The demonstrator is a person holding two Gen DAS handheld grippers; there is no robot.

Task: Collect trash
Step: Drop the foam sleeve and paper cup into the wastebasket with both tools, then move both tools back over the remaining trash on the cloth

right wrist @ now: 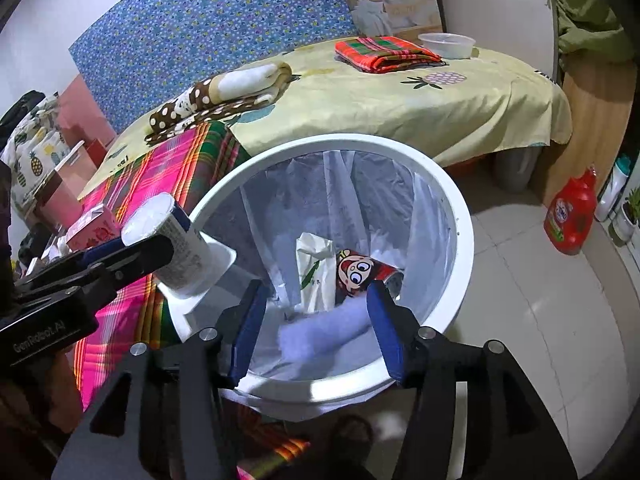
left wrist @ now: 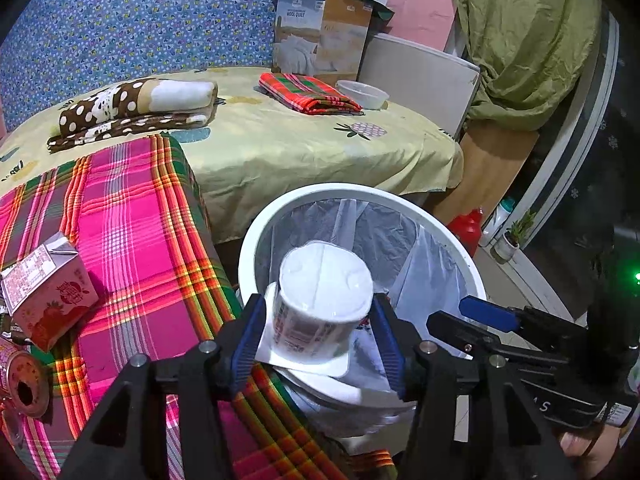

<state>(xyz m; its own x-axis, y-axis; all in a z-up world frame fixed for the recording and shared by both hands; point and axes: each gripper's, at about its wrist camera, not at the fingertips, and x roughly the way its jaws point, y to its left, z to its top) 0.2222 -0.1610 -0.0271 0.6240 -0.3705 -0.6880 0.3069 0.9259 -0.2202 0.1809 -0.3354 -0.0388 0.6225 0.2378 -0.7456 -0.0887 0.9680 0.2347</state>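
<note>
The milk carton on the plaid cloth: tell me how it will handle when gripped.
The carton lies tilted with its gable top unfolded, so it is probably empty and light. Its thin paperboard walls would likely cave under a firm squeeze. Flat sides make rolling unlikely, but on the soft plaid cloth it may slide or tip when nudged.

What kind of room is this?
Most likely a bedroom in a home. A bed with a yellow sheet holds folded blankets, a wool quilt box stands behind it, and a lined white bin sits on the tiled floor beside a detergent bottle.
</note>
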